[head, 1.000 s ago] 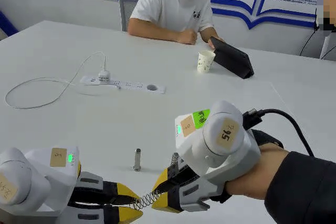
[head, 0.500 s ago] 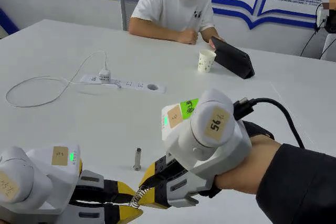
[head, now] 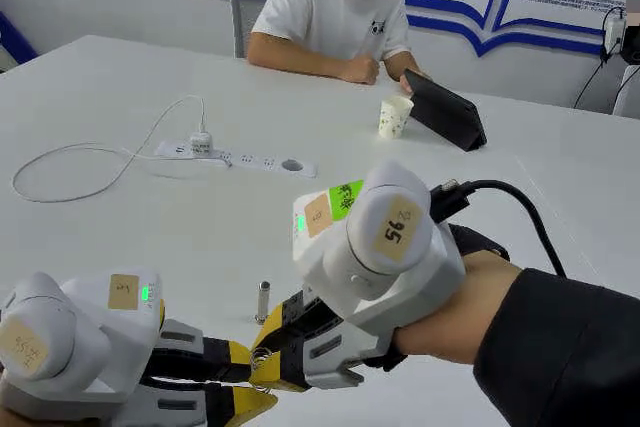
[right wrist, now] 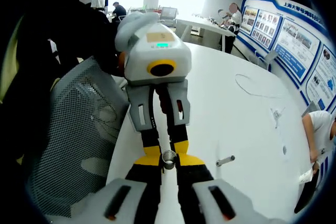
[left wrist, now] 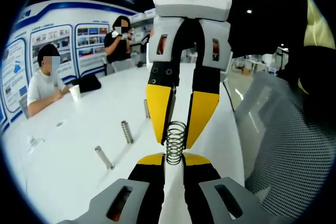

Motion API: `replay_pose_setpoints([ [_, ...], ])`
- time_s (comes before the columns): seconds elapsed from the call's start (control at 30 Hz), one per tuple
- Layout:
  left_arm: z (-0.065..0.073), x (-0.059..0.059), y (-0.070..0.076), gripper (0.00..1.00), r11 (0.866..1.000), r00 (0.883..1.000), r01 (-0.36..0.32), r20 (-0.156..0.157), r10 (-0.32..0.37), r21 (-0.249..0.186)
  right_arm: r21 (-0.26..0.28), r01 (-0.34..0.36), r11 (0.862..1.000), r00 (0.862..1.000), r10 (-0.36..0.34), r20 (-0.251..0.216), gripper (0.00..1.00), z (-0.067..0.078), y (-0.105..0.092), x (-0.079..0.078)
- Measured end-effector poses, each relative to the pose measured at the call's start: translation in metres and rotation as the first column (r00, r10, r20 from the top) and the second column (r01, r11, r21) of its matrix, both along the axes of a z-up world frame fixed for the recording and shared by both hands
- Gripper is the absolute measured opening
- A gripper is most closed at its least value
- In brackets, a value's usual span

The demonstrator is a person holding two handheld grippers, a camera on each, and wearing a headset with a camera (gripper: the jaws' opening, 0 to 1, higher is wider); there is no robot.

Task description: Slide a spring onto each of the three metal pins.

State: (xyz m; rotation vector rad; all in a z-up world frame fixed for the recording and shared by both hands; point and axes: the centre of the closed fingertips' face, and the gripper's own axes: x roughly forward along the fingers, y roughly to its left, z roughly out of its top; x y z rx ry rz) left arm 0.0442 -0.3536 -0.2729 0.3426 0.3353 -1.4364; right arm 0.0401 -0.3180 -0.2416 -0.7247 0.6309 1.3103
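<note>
Left gripper view: spring [left wrist: 175, 148] is clamped by both left gripper [left wrist: 175, 161] and right gripper [left wrist: 177, 139], last pin judged in hand; next, alignment over bare pin [left wrist: 104, 157] near worktop [left wrist: 68, 182] edge is needed.

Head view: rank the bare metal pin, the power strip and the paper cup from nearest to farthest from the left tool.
From the left tool:
1. bare metal pin, standing just beyond its tips.
2. power strip, mid-table, farther back.
3. paper cup, far side, to the right.
</note>
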Motion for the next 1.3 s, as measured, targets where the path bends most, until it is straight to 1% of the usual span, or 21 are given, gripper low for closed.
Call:
replay_pose_setpoints([
  [0.1,-0.001,0.002,0.001,0.15,1.0,1.0,-0.009,-0.001,0.009,0.005,0.005,0.005,1.0,1.0,-0.005,0.002,0.11,0.001,0.0,0.001],
  [0.33,0.002,0.008,0.008,0.21,0.999,0.999,-0.041,-0.009,0.041,-0.004,0.014,0.027,1.0,1.0,-0.027,0.003,0.11,0.004,-0.005,0.007],
  [0.5,0.004,0.014,0.016,0.24,0.997,0.997,-0.072,-0.015,0.072,-0.01,0.027,0.046,0.999,0.999,-0.047,0.008,0.11,0.007,-0.007,0.013],
  [0.67,0.004,0.018,0.02,0.28,0.995,0.995,-0.1,-0.017,0.1,-0.013,0.042,0.069,0.997,0.998,-0.069,0.013,0.11,0.01,-0.009,0.02],
  [0.93,0.006,0.022,0.027,0.35,0.99,0.99,-0.141,-0.016,0.14,-0.017,0.061,0.103,0.993,0.994,-0.105,0.029,0.11,0.015,-0.014,0.032],
  [1.13,0.007,0.027,0.033,0.4,0.984,0.984,-0.179,-0.025,0.178,-0.024,0.077,0.139,0.987,0.989,-0.142,0.047,0.11,0.018,-0.017,0.044],
  [1.3,0.008,0.029,0.036,0.43,0.98,0.98,-0.195,-0.029,0.195,-0.029,0.093,0.172,0.981,0.982,-0.178,0.062,0.11,0.02,-0.019,0.056],
])
